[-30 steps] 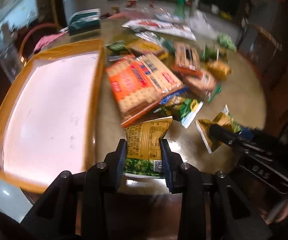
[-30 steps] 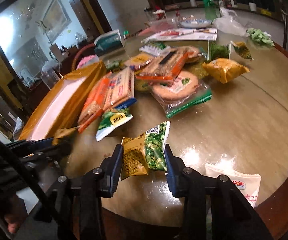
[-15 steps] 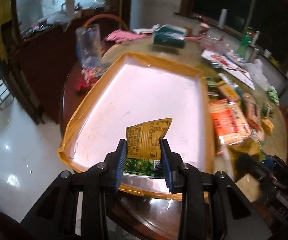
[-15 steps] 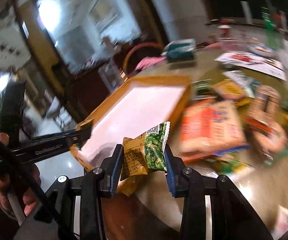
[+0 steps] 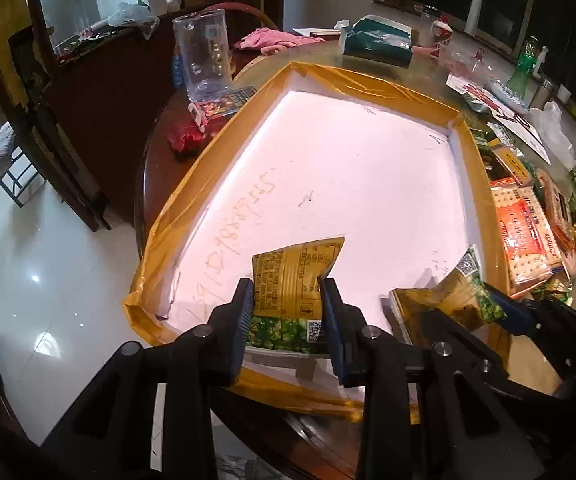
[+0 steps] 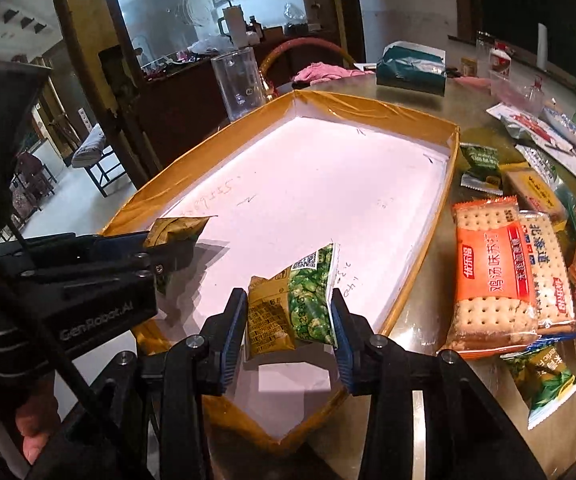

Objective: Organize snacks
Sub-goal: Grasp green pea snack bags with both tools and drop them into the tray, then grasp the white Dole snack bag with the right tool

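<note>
Left wrist view: a yellow-green snack packet (image 5: 293,280) is pinched by the left gripper (image 5: 288,312) over the near end of the white tray (image 5: 367,88), presumably for dropping inside. Only here is a red bag (image 5: 186,140) seen beyond the tray.

Right wrist view: the right gripper (image 6: 289,316) is opening, a second packet (image 6: 291,308) between its pads above the tray's near corner; contact cannot be told. The cracker packs (image 6: 495,276) waiting on the table (image 6: 447,400) are shown fully only here.

Black left gripper (image 5: 288,312) and right gripper (image 6: 289,316): blue-padded fingers, silver screws, "GenRobot.AI" lettering at nine o'clock in the right wrist view.
</note>
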Action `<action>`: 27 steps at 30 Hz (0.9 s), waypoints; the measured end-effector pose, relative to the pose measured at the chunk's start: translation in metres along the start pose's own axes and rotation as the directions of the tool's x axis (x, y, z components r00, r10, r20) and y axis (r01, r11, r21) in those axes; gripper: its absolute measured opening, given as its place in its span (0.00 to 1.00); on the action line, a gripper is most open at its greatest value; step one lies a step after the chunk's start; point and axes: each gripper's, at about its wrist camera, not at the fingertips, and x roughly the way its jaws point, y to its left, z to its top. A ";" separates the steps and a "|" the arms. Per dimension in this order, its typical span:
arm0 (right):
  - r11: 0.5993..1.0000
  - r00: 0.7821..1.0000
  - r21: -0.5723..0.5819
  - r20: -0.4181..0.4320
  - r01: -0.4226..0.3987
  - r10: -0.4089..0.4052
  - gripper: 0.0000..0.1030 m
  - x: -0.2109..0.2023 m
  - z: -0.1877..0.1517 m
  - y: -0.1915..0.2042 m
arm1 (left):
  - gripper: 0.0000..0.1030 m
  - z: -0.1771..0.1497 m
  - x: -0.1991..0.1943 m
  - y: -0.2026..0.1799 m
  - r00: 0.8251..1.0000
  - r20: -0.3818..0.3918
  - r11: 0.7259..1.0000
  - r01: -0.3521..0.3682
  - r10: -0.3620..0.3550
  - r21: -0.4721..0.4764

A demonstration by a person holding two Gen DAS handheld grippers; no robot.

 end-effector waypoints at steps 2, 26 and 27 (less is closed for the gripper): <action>1.000 1.000 -0.001 0.008 0.007 -0.007 0.46 -0.002 -0.002 0.003 | 0.51 0.000 0.001 0.002 1.000 -0.007 1.000 0.000 0.000 0.002; 0.953 0.976 0.294 0.219 -0.068 0.002 0.77 -0.126 -0.084 -0.098 | 0.83 -0.029 -0.075 -0.105 0.965 0.148 0.969 0.192 -0.214 0.153; 0.950 0.977 0.307 0.212 -0.060 -0.006 0.77 -0.131 -0.089 -0.105 | 0.83 -0.032 -0.075 -0.112 0.964 0.137 0.964 0.202 -0.226 0.171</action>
